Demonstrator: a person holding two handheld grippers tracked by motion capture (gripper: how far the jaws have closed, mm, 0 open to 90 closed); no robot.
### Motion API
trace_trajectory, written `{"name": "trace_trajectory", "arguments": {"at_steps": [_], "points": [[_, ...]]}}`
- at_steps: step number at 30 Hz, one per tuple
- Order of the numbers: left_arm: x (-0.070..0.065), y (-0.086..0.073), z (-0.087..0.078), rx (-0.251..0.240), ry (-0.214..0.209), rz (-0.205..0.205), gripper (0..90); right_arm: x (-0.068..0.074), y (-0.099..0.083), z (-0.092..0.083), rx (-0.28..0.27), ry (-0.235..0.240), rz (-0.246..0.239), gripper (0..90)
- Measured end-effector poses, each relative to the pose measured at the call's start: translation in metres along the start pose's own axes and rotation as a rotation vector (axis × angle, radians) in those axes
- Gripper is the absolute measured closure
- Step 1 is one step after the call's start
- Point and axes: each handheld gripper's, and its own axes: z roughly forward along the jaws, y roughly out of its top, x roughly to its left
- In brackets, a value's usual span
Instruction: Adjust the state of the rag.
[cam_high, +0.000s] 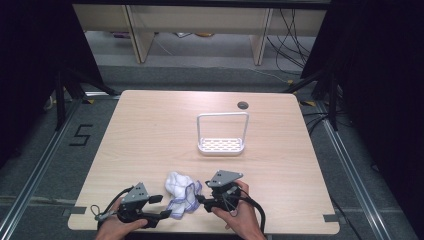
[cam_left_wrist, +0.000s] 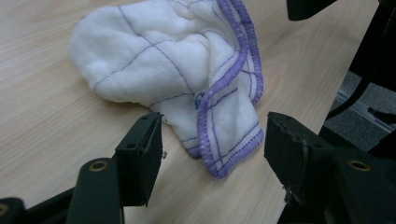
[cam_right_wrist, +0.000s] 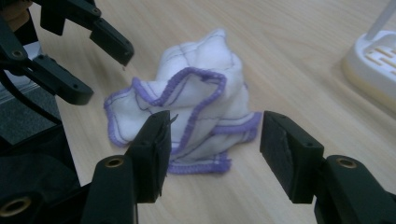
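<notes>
We flank the crumpled white cloth with purple stitched edging (cam_high: 182, 195): left gripper (cam_high: 162, 206) and right gripper (cam_high: 200, 201) both nearly touching, jaws apart, edges between them unclamped.

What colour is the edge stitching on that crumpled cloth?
Purple, around a white cloth with thin purple grid lines; clearest in the left gripper view.

This looked like a lab or recording studio rather than a home. A plain wooden bench (cam_high: 150, 130) with a cable hole (cam_high: 243, 105) stood on grey carpet, hemmed by black curtains (cam_high: 30, 60) and metal floor rails (cam_high: 35, 175). A taped numeral (cam_high: 81, 135) marked the floor, loose cables (cam_high: 292, 40) trailed behind, and bare pale desks (cam_high: 200, 22) stood at the back.
</notes>
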Motion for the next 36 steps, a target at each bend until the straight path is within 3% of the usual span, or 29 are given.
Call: {"name": "trace_trajectory", "arguments": {"at_steps": [6, 7, 12, 13, 15, 19, 20, 21, 23, 24, 28, 30, 34, 36], "points": [[-0.003, 0.005, 0.010, 0.039, 0.024, 0.066, 45.2, 0.008, 0.004, 0.014, 0.021, 0.016, -0.011, 46.2], [-0.004, 0.005, 0.012, 0.033, 0.021, 0.052, 47.4, 0.008, 0.004, 0.016, 0.025, 0.015, -0.010, 46.5], [-0.004, 0.005, 0.017, 0.047, 0.023, 0.091, 59.3, 0.006, 0.005, 0.024, 0.036, 0.016, -0.005, 51.0], [-0.003, 0.006, 0.018, 0.068, 0.025, 0.122, 62.8, 0.006, 0.005, 0.026, 0.037, 0.018, -0.005, 52.4], [-0.004, 0.006, 0.020, 0.048, 0.023, 0.104, 68.9, 0.005, 0.005, 0.029, 0.042, 0.023, -0.006, 57.9], [-0.002, 0.009, 0.021, 0.039, 0.012, 0.136, 81.1, 0.004, 0.005, 0.034, 0.050, 0.035, 0.010, 78.1], [-0.003, 0.010, 0.020, 0.034, 0.008, 0.131, 82.5, 0.003, 0.005, 0.034, 0.025, 0.041, -0.009, 83.7], [-0.003, 0.012, 0.018, 0.032, 0.006, 0.156, 83.4, 0.002, 0.005, 0.031, 0.019, 0.053, -0.021, 87.0], [-0.007, 0.014, 0.015, 0.005, 0.005, 0.153, 84.0, 0.001, 0.006, 0.024, -0.006, 0.046, -0.035, 88.8], [-0.007, 0.017, 0.011, 0.001, 0.004, 0.175, 84.1, 0.000, 0.007, 0.020, -0.010, 0.044, -0.034, 89.1], [-0.012, 0.023, 0.002, -0.014, -0.020, 0.157, 84.4, -0.004, 0.008, 0.003, -0.044, 0.022, -0.044, 89.5], [-0.013, 0.028, -0.004, -0.032, -0.035, 0.188, 84.5, -0.006, 0.009, -0.004, -0.056, 0.022, -0.055, 89.6], [-0.022, 0.044, -0.027, -0.080, -0.041, 0.214, 84.7, -0.009, 0.014, -0.030, -0.078, 0.007, -0.074, 89.7], [-0.023, 0.047, -0.030, -0.088, -0.055, 0.220, 84.7, -0.009, 0.017, -0.043, -0.095, 0.003, -0.078, 89.8]]}}
